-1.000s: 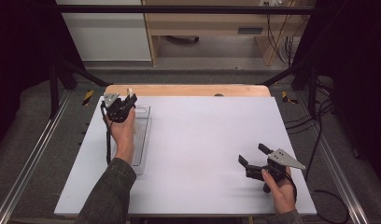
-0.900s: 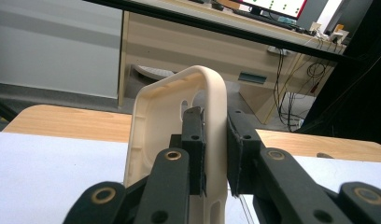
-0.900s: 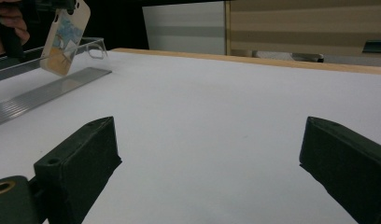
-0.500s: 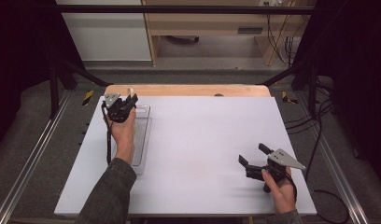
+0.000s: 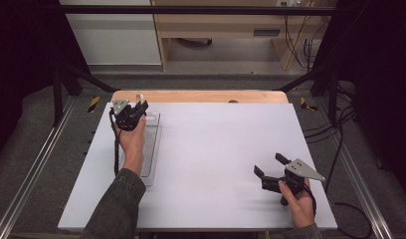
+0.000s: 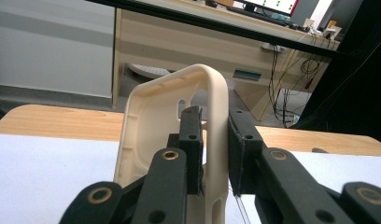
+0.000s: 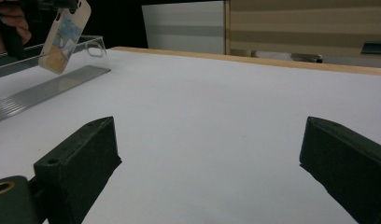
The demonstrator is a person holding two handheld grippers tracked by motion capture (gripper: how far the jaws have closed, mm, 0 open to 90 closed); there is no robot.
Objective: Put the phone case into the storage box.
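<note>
A cream phone case [image 6: 151,121] stands upright between the jaws of my left gripper [image 6: 212,116], which is shut on one long side wall of it. From above, the left gripper [image 5: 136,108] hovers over the far end of a clear plastic tray [image 5: 151,144] at the table's left, with the phone case [image 5: 138,98] poking out beyond it. The right gripper view shows the case's printed back [image 7: 65,35] hanging above the tray [image 7: 48,81]. My right gripper [image 5: 268,164] rests low at the near right, open, jaws [image 7: 207,140] wide apart over bare tabletop.
The white tabletop [image 5: 216,149] stretches between the two hands, with a wooden strip [image 5: 201,96] along its far edge. Metal rails run down both sides of the table. Cables trail on the floor at the right.
</note>
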